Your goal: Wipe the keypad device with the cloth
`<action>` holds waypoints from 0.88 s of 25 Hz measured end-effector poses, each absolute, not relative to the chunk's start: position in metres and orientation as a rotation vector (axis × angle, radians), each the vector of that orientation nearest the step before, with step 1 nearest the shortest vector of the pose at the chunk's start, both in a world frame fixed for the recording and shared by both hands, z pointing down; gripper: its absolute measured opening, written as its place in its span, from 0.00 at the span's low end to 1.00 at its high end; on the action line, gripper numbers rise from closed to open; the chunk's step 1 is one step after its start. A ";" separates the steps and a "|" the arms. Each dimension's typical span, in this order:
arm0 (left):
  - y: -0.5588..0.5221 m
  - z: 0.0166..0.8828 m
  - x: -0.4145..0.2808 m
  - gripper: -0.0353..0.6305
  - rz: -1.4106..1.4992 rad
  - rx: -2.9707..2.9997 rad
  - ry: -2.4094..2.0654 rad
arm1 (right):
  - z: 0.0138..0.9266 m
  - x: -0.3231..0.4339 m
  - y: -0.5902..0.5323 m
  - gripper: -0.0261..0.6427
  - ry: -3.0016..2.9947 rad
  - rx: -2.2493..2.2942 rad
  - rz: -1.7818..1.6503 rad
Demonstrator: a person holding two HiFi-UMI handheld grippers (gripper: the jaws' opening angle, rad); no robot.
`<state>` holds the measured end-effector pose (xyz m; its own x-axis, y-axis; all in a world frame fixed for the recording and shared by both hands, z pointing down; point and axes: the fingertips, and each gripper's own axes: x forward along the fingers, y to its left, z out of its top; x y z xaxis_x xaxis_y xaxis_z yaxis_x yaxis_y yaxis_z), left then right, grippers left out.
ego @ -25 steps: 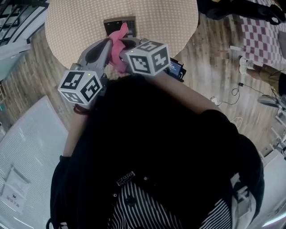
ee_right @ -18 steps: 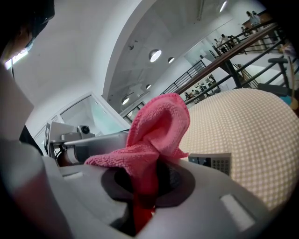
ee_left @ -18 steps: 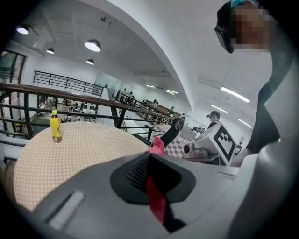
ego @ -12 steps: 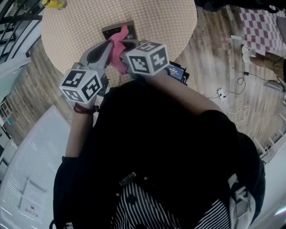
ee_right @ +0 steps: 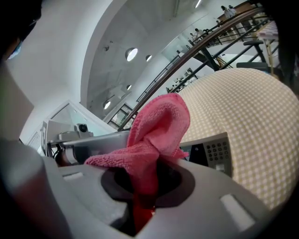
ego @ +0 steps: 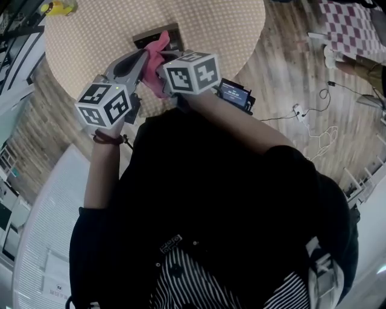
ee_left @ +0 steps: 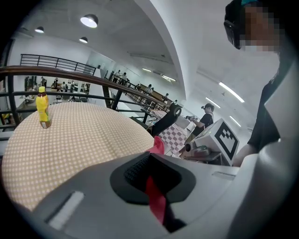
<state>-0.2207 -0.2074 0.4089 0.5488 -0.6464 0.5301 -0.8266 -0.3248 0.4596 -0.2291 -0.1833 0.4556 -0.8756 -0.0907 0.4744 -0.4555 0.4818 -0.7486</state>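
A pink cloth (ego: 155,55) is bunched between both grippers, held above the near edge of the round table (ego: 229,30). My left gripper (ego: 140,63) is shut on a thin strip of the cloth (ee_left: 155,200). Beside it, my right gripper (ego: 161,65) is shut on the larger bunch of cloth (ee_right: 156,135). The grey keypad device (ego: 143,40) lies flat on the table just beyond the cloth, which partly hides it. In the right gripper view the keypad device (ee_right: 214,152) shows its buttons right of the cloth.
A yellow bottle (ego: 57,7) stands at the table's far left, also seen upright as the bottle (ee_left: 42,106). On the wooden floor to the right lie a dark box with a blue screen (ego: 234,93) and white cables (ego: 313,130).
Both grippers stay together on the cloth and have drifted slightly left and up in the head view. The view itself has swung, and the bottle now shows at top left.
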 end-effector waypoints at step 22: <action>-0.239 0.464 -0.234 0.06 0.456 2.024 -1.023 | 0.508 -0.240 -0.210 0.14 -2.255 0.561 1.408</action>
